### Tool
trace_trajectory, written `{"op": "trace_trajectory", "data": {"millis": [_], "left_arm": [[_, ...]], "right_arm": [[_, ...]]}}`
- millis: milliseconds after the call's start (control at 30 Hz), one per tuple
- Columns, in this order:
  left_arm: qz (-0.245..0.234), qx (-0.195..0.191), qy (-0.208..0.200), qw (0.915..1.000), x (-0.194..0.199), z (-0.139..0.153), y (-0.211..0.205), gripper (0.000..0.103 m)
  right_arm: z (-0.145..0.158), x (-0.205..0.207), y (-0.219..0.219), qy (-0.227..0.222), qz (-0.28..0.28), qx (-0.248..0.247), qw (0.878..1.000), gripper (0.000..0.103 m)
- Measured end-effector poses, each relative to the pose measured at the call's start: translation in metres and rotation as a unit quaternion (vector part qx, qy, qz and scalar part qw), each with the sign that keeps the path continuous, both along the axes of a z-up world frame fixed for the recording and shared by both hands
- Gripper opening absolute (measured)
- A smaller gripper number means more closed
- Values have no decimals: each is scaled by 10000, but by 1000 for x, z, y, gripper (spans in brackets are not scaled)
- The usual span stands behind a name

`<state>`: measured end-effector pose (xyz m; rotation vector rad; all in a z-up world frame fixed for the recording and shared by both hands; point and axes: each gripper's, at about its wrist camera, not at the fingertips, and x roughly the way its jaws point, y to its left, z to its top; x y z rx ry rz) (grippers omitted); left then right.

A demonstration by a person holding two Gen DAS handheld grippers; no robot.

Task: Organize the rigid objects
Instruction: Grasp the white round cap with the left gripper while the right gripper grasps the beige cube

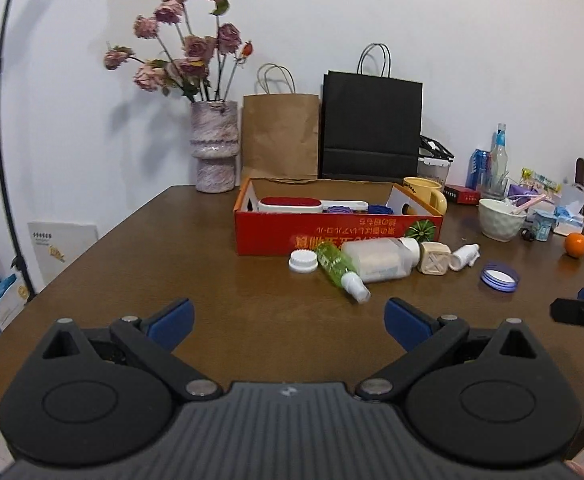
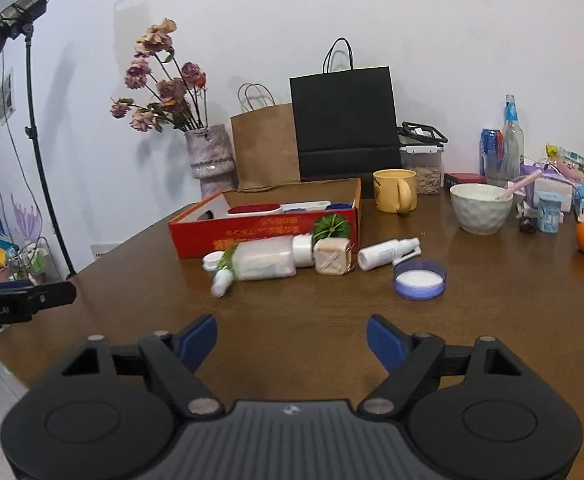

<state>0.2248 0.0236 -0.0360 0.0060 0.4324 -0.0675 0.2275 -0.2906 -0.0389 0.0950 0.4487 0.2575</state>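
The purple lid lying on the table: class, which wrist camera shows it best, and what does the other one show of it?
The right wrist view: the purple lid is larger there and its white inside shows. In the left wrist view the same lid appears smaller and flatter, mostly as a rim.

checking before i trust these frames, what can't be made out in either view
- Contents of the red box: in both wrist views its front wall hides all but the tops of the things inside.
- Green spray bottle: in the right wrist view it is blurred and half hidden behind the frosted bottle.
- Right gripper: in the left wrist view the picture's right edge cuts it off.
- Small items beyond the white bowl: too small and crowded to name.
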Motion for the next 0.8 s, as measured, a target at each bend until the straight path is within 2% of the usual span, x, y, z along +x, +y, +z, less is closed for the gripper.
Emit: {"op": "trace_trajectory", "data": {"millis": [133, 200, 400, 467, 533, 600, 667, 700, 767, 800], "left_arm": [[-312, -239, 217, 9990, 40, 0, -12, 98], [-613, -275, 169, 9976, 56, -2, -26, 98], [-767, 133, 107, 9969, 114, -16, -66, 97], [-690, 271, -12, 9973, 133, -19, -65, 99], [-353, 502, 61, 9981, 152, -23, -59, 99], [-250, 583, 127, 9979, 170, -25, -49, 98], [-221, 564, 238, 9979, 189, -27, -37, 96], [-136, 576, 297, 9978, 198, -30, -33, 88], [41, 711, 426, 9966, 213, -36, -28, 81], [-5, 753, 441, 9962, 216, -39, -26, 81]], "right_arm": [[0, 38, -11, -83, -172, -317, 9993, 82], [-1, 60, -19, -63, -241, -431, 9988, 82], [-3, 117, -31, 25, -137, -460, 9988, 82], [0, 130, -27, -38, -3, -465, 9989, 81], [4, 145, -24, -61, 151, -345, 9993, 70], [7, 163, -19, -18, 336, -181, 9993, 57], [8, 181, -11, -11, 458, -177, 9988, 56], [6, 191, -6, -7, 506, -211, 9985, 56], [-2, 211, 5, 72, 547, -443, 9975, 56], [-8, 218, 9, 79, 501, -602, 9969, 55]]}}
